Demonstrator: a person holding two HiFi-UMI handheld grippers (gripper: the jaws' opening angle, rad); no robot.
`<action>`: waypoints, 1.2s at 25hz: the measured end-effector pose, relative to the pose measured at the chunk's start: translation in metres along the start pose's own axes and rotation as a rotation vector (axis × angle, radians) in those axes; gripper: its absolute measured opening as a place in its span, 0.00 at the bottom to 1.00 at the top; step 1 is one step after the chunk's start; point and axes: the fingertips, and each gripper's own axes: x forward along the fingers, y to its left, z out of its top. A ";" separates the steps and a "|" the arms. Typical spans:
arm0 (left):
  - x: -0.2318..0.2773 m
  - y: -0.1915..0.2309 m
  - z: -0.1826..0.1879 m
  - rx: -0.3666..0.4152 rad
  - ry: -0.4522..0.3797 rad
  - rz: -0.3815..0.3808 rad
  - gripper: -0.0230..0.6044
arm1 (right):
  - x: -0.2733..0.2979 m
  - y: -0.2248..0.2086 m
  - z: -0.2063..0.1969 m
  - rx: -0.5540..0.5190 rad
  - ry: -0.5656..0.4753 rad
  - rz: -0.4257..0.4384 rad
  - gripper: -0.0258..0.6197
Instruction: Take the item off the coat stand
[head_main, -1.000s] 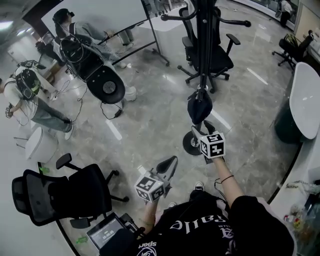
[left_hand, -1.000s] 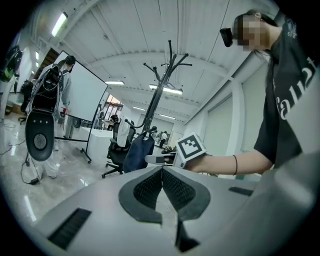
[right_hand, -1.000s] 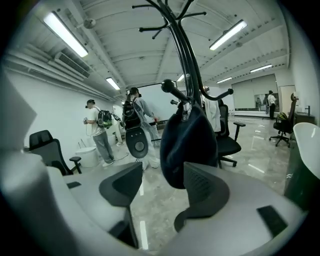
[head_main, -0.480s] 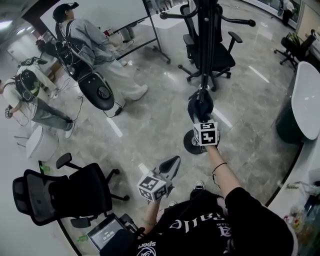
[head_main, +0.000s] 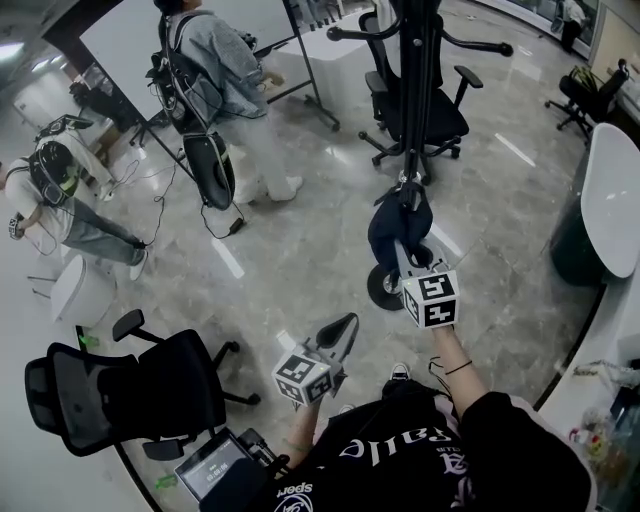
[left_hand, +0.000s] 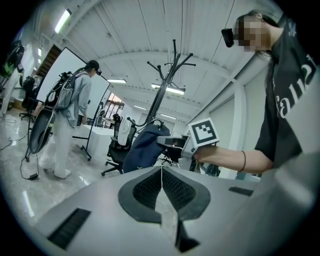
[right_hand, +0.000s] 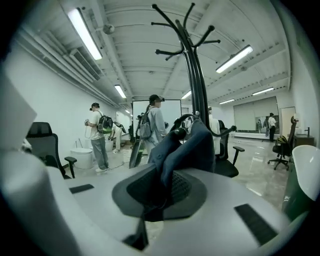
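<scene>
A dark blue fabric item (head_main: 398, 222) hangs low on the black coat stand (head_main: 420, 70), above the stand's round base (head_main: 378, 287). My right gripper (head_main: 402, 250) reaches up to the item's lower edge, and its jaws are closing with the cloth pinched between them. In the right gripper view the blue fabric (right_hand: 187, 145) bunches out of my right gripper (right_hand: 161, 189), with the coat stand (right_hand: 192, 65) rising behind. My left gripper (head_main: 344, 324) hangs lower and nearer my body, shut and empty. In the left gripper view my left gripper (left_hand: 161, 175) points toward the item (left_hand: 144, 148).
A black office chair (head_main: 420, 100) stands just behind the coat stand, and another black chair (head_main: 120, 390) is at lower left. A person with a backpack (head_main: 215, 60) stands by the whiteboard (head_main: 190, 25). A white oval table (head_main: 612, 200) is at right.
My right gripper pushed in to the item, then drew back a little toward me with its jaws closed onto the cloth. The person with the backpack walked toward the whiteboard. My left gripper stayed put.
</scene>
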 end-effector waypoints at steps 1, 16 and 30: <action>-0.003 0.002 0.001 -0.002 -0.004 0.003 0.04 | -0.006 0.007 0.005 -0.014 -0.010 0.015 0.09; -0.072 0.001 -0.002 -0.020 -0.035 -0.043 0.04 | -0.103 0.097 -0.019 0.067 0.026 0.100 0.09; -0.179 -0.034 -0.049 -0.049 0.008 -0.192 0.04 | -0.205 0.203 -0.076 0.167 0.056 0.008 0.09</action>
